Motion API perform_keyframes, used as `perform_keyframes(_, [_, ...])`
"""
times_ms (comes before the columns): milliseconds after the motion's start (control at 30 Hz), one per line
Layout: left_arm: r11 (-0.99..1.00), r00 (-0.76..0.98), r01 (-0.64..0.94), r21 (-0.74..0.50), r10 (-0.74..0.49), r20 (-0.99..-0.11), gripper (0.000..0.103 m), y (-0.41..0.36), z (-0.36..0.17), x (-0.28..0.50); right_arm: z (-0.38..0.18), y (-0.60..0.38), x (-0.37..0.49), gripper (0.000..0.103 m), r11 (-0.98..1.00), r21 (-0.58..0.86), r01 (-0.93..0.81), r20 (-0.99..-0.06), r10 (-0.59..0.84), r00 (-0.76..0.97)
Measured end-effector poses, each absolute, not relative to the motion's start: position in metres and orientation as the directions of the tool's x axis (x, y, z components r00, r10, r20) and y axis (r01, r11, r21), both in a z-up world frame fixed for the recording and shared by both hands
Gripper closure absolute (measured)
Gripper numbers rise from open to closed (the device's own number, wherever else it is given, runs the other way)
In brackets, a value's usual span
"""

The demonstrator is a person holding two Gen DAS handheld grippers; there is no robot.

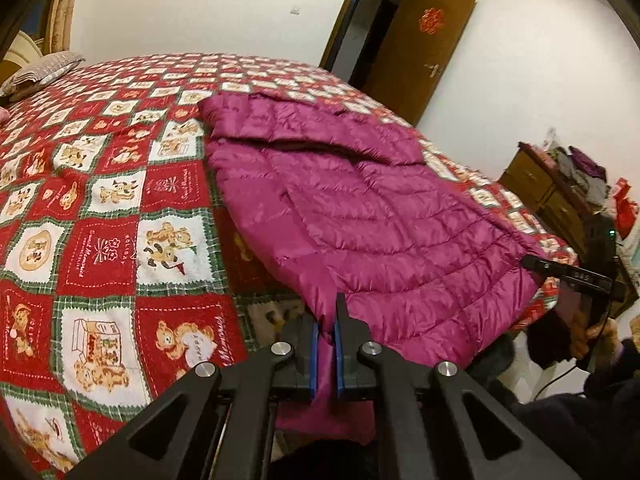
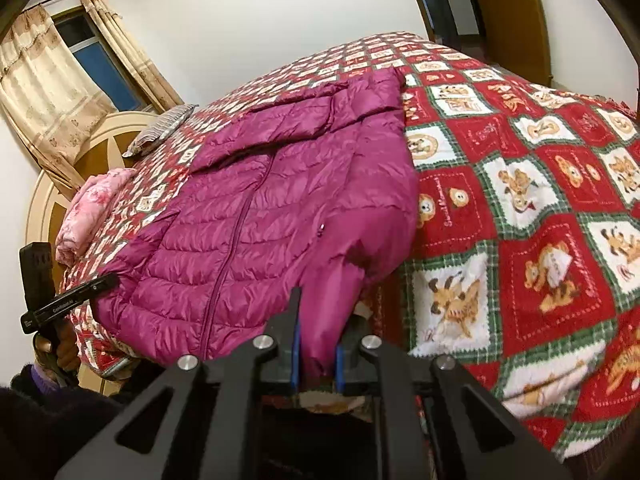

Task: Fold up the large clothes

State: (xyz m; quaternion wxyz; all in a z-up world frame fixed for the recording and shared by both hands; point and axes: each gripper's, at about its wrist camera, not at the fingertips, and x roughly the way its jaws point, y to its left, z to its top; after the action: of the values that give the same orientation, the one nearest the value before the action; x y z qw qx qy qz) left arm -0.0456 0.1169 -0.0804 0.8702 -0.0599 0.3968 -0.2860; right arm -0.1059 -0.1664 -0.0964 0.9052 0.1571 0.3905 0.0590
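My left gripper [image 1: 327,344] is pressed together on the near hem of the magenta down jacket [image 1: 360,208], and the fabric sits between its blue pads [image 1: 315,360]. My right gripper [image 2: 316,354] pinches the other near corner of the same jacket, where the cloth is bunched between its fingers. The jacket lies front side up on the red bear-pattern bedspread [image 2: 540,220], with its zipper [image 2: 232,240] closed and its hood at the far end. A striped pillow [image 2: 164,132] and a pink folded quilt [image 2: 90,208] lie on the far left of the bed, near the curtain [image 2: 44,92].
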Motion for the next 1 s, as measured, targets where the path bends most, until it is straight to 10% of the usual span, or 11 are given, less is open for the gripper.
perform_keyframes(500, [0.717, 0.595, 0.592, -0.368, -0.697, -0.401, 0.098, 0.154, 0.028, -0.072, 0.019, -0.173, -0.143, 0.088, 0.918, 0.388, -0.083, -0.48, 0.278, 0.832])
perform_keyframes(1000, [0.876, 0.665, 0.312, -0.368, -0.478, -0.574, 0.098, 0.142, 0.014, 0.119, 0.042, -0.198, 0.043, 0.088, 0.898, 0.438, -0.037, -0.503, 0.28, 0.818])
